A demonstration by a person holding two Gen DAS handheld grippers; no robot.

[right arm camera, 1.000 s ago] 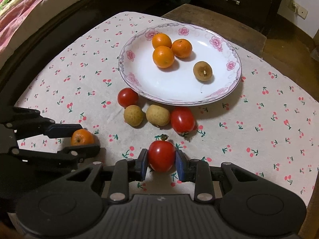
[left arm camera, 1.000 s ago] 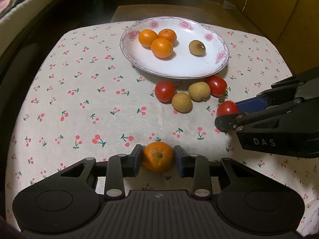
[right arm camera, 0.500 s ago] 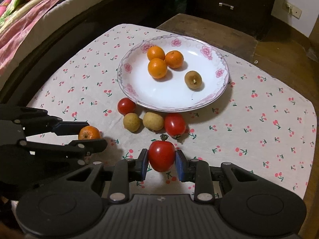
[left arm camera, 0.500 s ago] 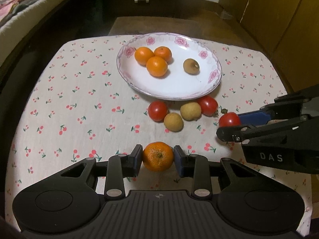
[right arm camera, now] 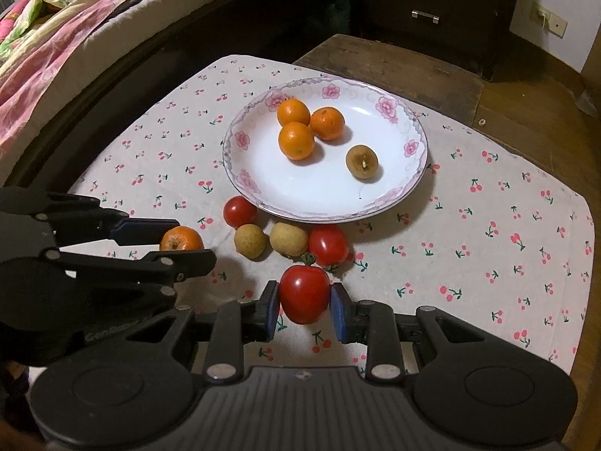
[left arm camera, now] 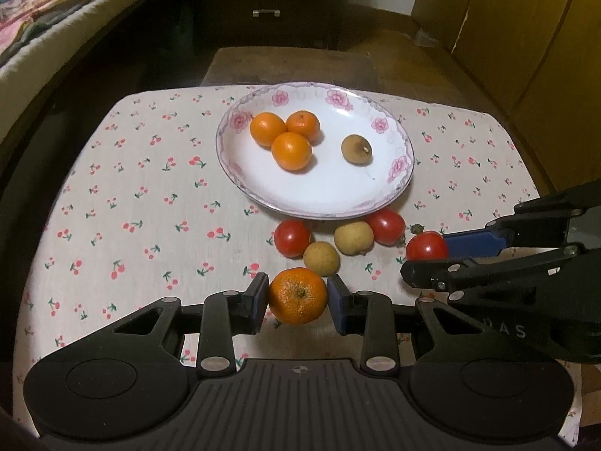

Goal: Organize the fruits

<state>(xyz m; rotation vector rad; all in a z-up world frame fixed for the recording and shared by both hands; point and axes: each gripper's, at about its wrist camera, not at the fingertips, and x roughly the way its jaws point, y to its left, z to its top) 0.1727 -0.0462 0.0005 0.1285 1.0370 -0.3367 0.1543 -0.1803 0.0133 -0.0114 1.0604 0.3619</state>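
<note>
My left gripper (left arm camera: 298, 298) is shut on a mandarin (left arm camera: 298, 295) and holds it above the cloth; it also shows in the right wrist view (right arm camera: 181, 239). My right gripper (right arm camera: 305, 297) is shut on a tomato (right arm camera: 304, 294), also seen in the left wrist view (left arm camera: 426, 245). A floral white plate (left arm camera: 379, 195) holds three mandarins (left arm camera: 291, 150) and a brown longan (left arm camera: 356, 148). Two tomatoes (left arm camera: 291, 238) (left arm camera: 386, 226) and two yellowish longans (left arm camera: 321, 258) (left arm camera: 354, 238) lie on the cloth in front of the plate.
The table has a cherry-print cloth (left arm camera: 131, 203). A wooden bench (left arm camera: 289, 65) stands behind it. A bed (right arm camera: 56, 37) runs along the left, a dark drawer unit (right arm camera: 424, 0) at the back, and wooden cabinets (left arm camera: 526, 37) to the right.
Both grippers have risen and drawn back from the table with their fruit held. The plate and loose fruit look smaller and farther below. Nothing on the table has moved.
</note>
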